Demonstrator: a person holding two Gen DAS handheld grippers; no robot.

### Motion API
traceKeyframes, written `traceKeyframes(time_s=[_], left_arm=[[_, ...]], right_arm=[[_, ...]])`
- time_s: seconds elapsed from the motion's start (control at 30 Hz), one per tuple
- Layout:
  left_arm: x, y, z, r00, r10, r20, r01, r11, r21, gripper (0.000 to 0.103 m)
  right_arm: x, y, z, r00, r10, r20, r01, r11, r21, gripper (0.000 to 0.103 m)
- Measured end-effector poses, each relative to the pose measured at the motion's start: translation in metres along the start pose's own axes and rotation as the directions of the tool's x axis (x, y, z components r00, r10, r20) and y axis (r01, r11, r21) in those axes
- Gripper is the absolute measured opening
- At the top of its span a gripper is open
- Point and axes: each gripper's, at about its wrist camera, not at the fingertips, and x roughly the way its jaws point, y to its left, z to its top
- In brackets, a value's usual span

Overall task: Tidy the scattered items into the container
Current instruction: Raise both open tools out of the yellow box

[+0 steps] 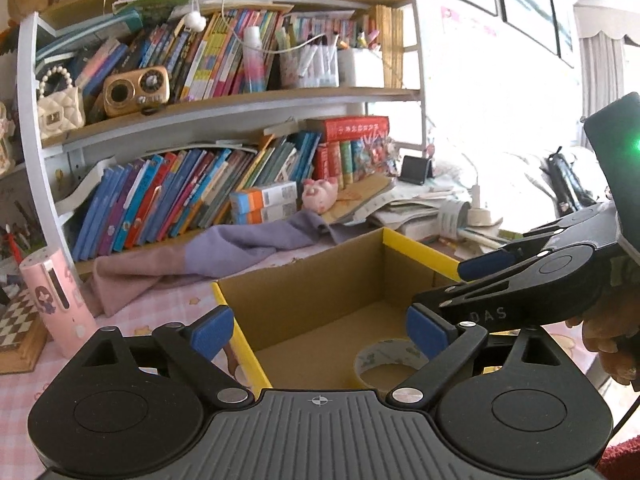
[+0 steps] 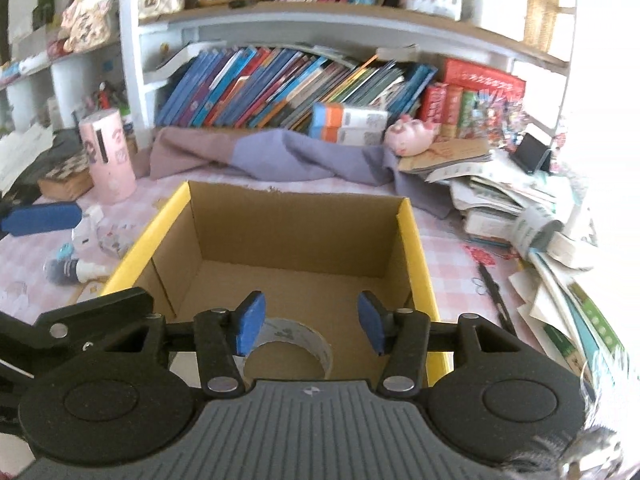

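Observation:
An open cardboard box [image 1: 320, 280] with yellow outer walls stands on the pink checked tablecloth; it also shows in the right wrist view [image 2: 296, 232]. A roll of tape [image 1: 386, 360] lies flat on its floor, seen in the right wrist view [image 2: 296, 340] too. My left gripper [image 1: 320, 336] is open and empty above the box's near edge. My right gripper [image 2: 312, 322] is open and empty just above the tape. Small scattered items [image 2: 76, 268] lie left of the box, and black scissors [image 2: 494, 292] lie to its right.
A bookshelf [image 1: 224, 100] full of books stands behind. A purple and pink cloth [image 2: 280, 152] lies behind the box. A pink cylinder [image 2: 108, 156] stands at the left. A messy pile of papers and books [image 2: 540, 232] sits at the right.

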Motion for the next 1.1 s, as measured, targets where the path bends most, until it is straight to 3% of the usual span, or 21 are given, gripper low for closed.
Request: traceKeyframes(time_s=[0.57,0.83,1.1], left_arm=[[-0.074,0.022,-0.037,0.994,-0.103,0.023,0.102,0.995,0.015,0.096],[-0.11,0.036,-0.062,0.992,-0.123,0.0,0.123,0.992,0.025,0.096],[-0.139,0.054,-0.083,0.995,-0.094,-0.035,0.095,0.995,0.009,0.096]], right_arm=[[-0.073,0.063,-0.047,0.987,-0.158,0.039,0.154,0.984,0.094,0.058],[-0.101,0.106,-0.075,0.982,-0.186,0.018,0.183,0.975,0.123,0.059],[-0.114,0.144,-0.099,0.984,-0.176,-0.01,0.176,0.974,0.142,0.06]])
